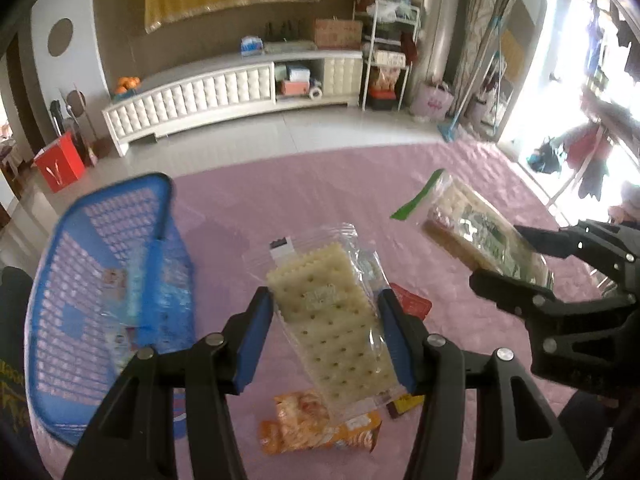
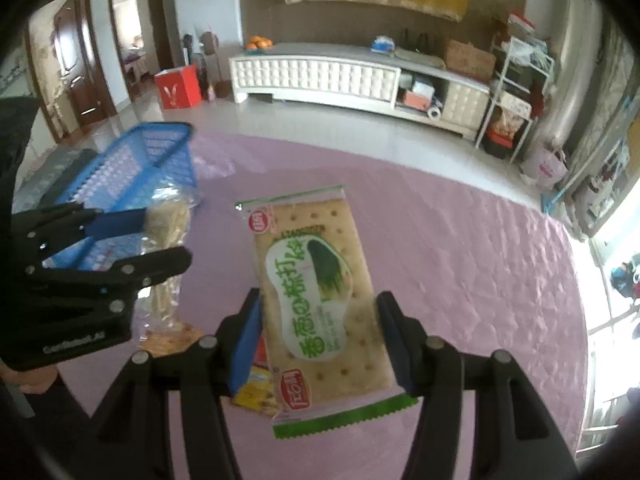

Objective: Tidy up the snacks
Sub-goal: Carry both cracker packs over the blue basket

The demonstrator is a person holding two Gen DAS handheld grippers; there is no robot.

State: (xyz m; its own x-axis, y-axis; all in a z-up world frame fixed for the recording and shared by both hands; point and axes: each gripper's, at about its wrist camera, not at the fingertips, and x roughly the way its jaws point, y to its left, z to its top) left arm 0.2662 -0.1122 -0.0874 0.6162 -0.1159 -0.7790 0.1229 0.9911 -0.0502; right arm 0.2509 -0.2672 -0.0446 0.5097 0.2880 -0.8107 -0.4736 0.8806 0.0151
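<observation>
Left gripper (image 1: 326, 334) clamped on clear-wrapped cracker pack (image 1: 332, 320), held above pink tablecloth (image 1: 320, 192). Right gripper (image 2: 320, 336) clamped on green-label cracker pack (image 2: 320, 300), raised to right. Blue basket (image 1: 60, 280) at left, packets inside. Orange snack bag (image 1: 312, 424) lies near, below left pack.

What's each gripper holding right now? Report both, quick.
Left gripper: closed on a clear-wrapped cracker pack.
Right gripper: closed on a green-labelled cracker pack.
</observation>
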